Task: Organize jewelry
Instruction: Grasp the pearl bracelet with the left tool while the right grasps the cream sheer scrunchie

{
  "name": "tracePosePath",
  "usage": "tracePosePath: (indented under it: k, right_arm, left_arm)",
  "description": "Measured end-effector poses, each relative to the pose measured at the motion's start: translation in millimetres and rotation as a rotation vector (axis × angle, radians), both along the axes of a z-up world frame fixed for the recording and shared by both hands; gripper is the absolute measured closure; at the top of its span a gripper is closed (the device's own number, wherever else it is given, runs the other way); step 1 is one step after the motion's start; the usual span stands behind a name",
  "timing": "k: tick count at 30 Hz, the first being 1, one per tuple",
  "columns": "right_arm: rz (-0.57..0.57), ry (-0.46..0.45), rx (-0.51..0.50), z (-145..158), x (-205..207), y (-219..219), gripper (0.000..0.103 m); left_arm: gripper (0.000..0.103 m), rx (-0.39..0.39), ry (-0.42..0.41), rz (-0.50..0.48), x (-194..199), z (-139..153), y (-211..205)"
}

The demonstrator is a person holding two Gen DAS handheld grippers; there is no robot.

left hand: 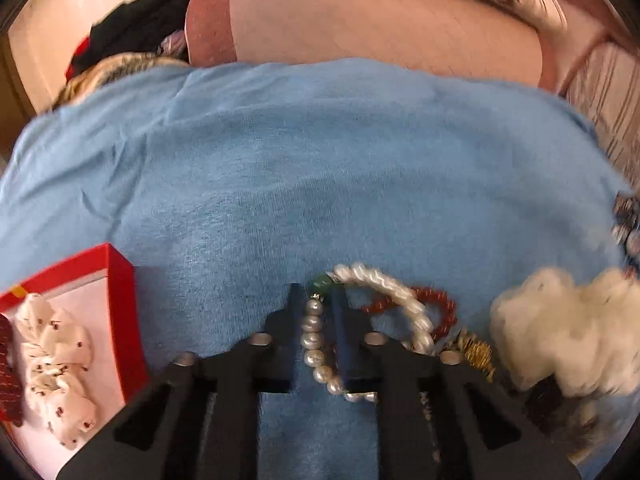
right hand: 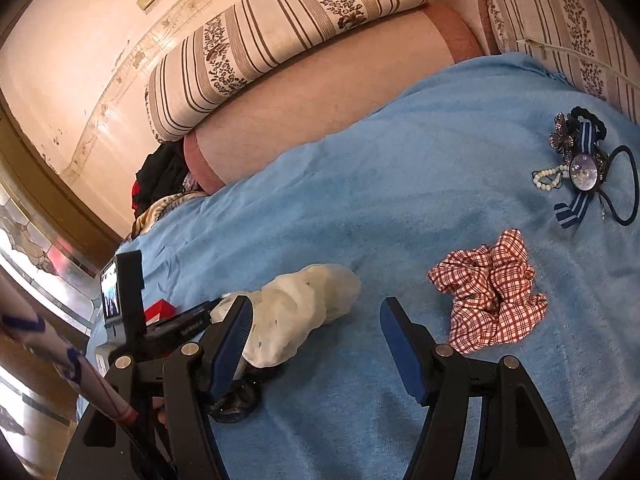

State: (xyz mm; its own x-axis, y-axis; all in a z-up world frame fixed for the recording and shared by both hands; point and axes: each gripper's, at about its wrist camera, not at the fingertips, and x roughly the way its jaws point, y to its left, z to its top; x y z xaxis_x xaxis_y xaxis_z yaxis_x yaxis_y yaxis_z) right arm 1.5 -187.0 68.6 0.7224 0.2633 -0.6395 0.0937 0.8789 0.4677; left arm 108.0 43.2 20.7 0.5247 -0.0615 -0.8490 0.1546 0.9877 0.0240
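On the blue towel (left hand: 320, 184), my left gripper (left hand: 318, 296) is shut on a string of round pearls (left hand: 314, 340) that runs between its two fingers. Just right of it lie a twisted white bead bracelet (left hand: 396, 292), a red bead bracelet (left hand: 442, 308) and a gold piece (left hand: 476, 350). A red box (left hand: 120, 280) at the left holds a white printed scrunchie (left hand: 56, 360). My right gripper (right hand: 314, 304) stands open above bare towel with nothing between its fingers. A fluffy white scrunchie (right hand: 304, 312) lies beside its left finger, and a red checked scrunchie (right hand: 492, 292) lies to its right.
A heap of hair ties, a striped ribbon, a brooch and small beads (right hand: 584, 168) sits at the towel's far right. Striped pillows (right hand: 280, 28) and a pink bolster (right hand: 320, 92) line the back. Dark clothes (right hand: 160, 176) lie at the far left.
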Motion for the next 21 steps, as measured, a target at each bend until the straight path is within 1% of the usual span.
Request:
tracePosePath:
  k: [2, 4, 5, 7, 9, 12, 14, 15, 16, 17, 19, 21]
  right_arm:
    - [-0.011, 0.001, 0.017, -0.9, -1.4, -3.7, 0.032]
    - [-0.015, 0.004, 0.029, -2.3, -3.1, -6.0, 0.032]
    - [-0.016, 0.008, 0.034, -3.3, -2.3, -6.0, 0.032]
    - [-0.007, 0.018, 0.068, -6.6, 1.6, -5.0, 0.032]
    - [0.007, 0.041, 0.132, -14.2, 9.8, -2.6, 0.032]
    - [0.001, 0.071, 0.200, -25.4, 23.5, 1.5, 0.032]
    - [-0.002, 0.098, 0.218, -33.7, 30.7, 3.1, 0.033]
    - [0.002, 0.118, 0.234, -40.8, 35.0, 4.6, 0.037]
    - [0.010, 0.123, 0.256, -45.5, 36.9, 5.6, 0.059]
    - [0.021, 0.133, 0.269, -49.0, 38.9, 6.2, 0.079]
    - [0.024, 0.128, 0.254, -47.9, 37.4, 8.1, 0.085]
    - [0.020, 0.087, 0.213, -37.8, 32.3, 8.9, 0.088]
  left_arm:
    - [0.094, -0.013, 0.002, -0.010, -3.0, 0.5, 2.4]
    - [0.094, -0.080, 0.010, -0.021, -7.2, 4.1, 8.7]
    - [0.094, -0.097, 0.010, -0.026, -9.7, 6.2, 11.0]
    - [0.094, -0.105, -0.004, -0.031, -13.8, 10.3, 11.5]
    - [0.094, -0.109, -0.016, -0.039, -17.8, 13.7, 10.4]
    - [0.094, -0.104, -0.028, -0.045, -19.6, 16.1, 9.2]
    - [0.094, -0.107, -0.024, -0.044, -20.1, 15.6, 7.8]
    - [0.094, -0.111, -0.020, -0.044, -21.5, 14.8, 7.6]
    - [0.094, -0.115, -0.016, -0.043, -21.1, 14.0, 8.4]
    - [0.094, -0.118, -0.013, -0.042, -20.5, 13.5, 8.8]
    - [0.094, -0.128, -0.011, -0.044, -20.7, 13.7, 9.6]
    - [0.094, -0.135, -0.018, -0.043, -21.8, 15.8, 10.8]
